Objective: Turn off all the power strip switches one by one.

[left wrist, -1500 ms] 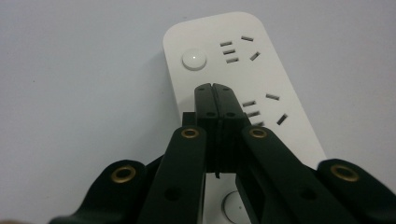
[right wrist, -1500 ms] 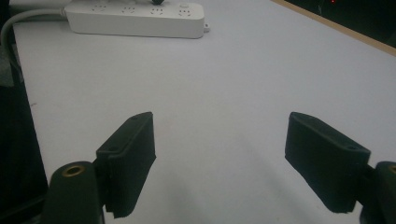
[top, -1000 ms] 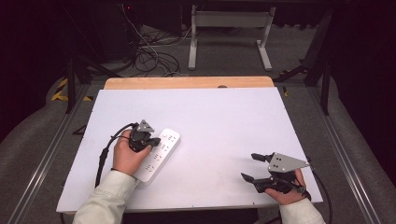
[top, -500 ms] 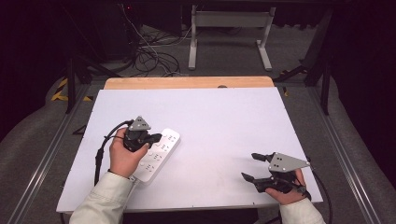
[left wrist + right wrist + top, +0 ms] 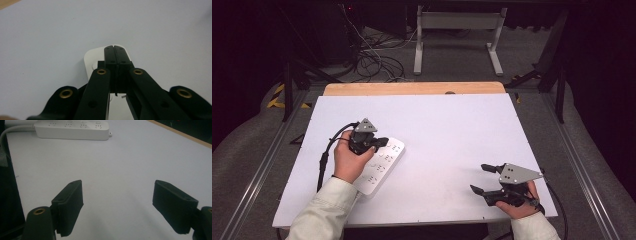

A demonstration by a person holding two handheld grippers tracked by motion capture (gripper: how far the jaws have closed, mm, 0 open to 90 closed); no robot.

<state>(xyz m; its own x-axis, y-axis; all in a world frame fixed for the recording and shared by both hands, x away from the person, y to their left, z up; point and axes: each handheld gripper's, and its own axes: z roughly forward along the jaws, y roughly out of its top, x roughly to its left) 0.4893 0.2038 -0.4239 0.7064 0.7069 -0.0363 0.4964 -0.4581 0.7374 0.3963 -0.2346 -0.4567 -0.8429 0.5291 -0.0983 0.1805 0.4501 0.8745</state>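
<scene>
High view: white power strip near-left on white table, left gripper over its far end; right gripper near-right, jaws wide apart, empty.
Left gripper view: jaws pressed together above strip's end, nothing visibly clamped.
Right gripper view: jaws spread, strip far-left.

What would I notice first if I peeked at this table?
Probably the white power strip on the left part of the big white table, with the left gripper resting over it, jaws pressed together. Next, the right gripper near the table's front right corner, jaws wide apart above bare tabletop.
</scene>
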